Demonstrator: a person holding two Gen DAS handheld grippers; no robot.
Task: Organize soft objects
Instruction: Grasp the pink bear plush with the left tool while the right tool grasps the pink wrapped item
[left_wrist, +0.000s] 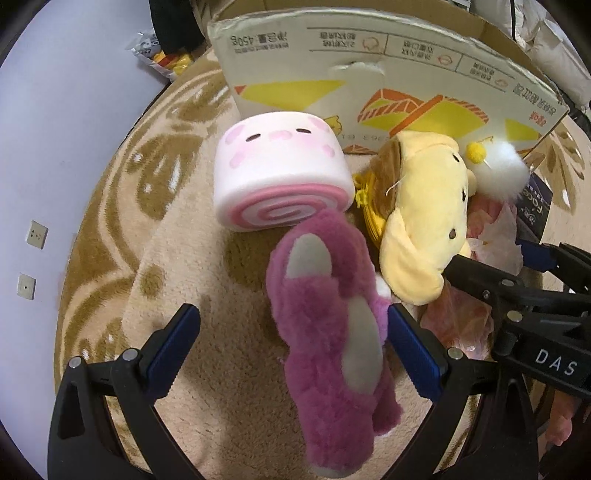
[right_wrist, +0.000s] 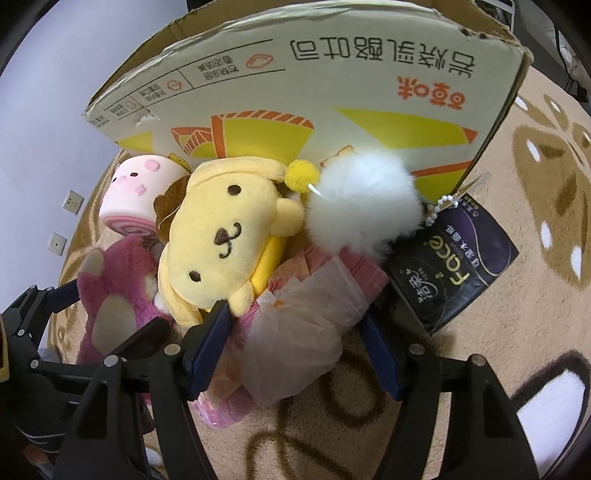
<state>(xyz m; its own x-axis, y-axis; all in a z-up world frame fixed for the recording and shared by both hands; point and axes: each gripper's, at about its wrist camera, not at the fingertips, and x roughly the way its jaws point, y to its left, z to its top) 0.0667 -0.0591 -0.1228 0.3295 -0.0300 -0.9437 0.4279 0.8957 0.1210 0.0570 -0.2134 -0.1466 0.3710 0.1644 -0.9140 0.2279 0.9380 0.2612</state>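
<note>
With both claws tipped down at the heap, my left gripper (left_wrist: 293, 332) stands wide around the purple plush (left_wrist: 328, 332), one pad just beside it, not yet pressing. To its right, my right gripper (right_wrist: 295, 332) is spread around a pink tissue pack (right_wrist: 295, 325), poised, I judge, to lift it. Farther off lie the yellow dog plush (right_wrist: 221, 236), roll cushion (left_wrist: 280, 173) and white pompom (right_wrist: 365, 206). Beyond stands a cardboard box (right_wrist: 295, 92); its contents are hidden.

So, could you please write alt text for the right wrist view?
The open right gripper straddles a pink tissue pack on a patterned carpet. Behind it lie a yellow dog plush, a white pompom and a cardboard box.
</note>
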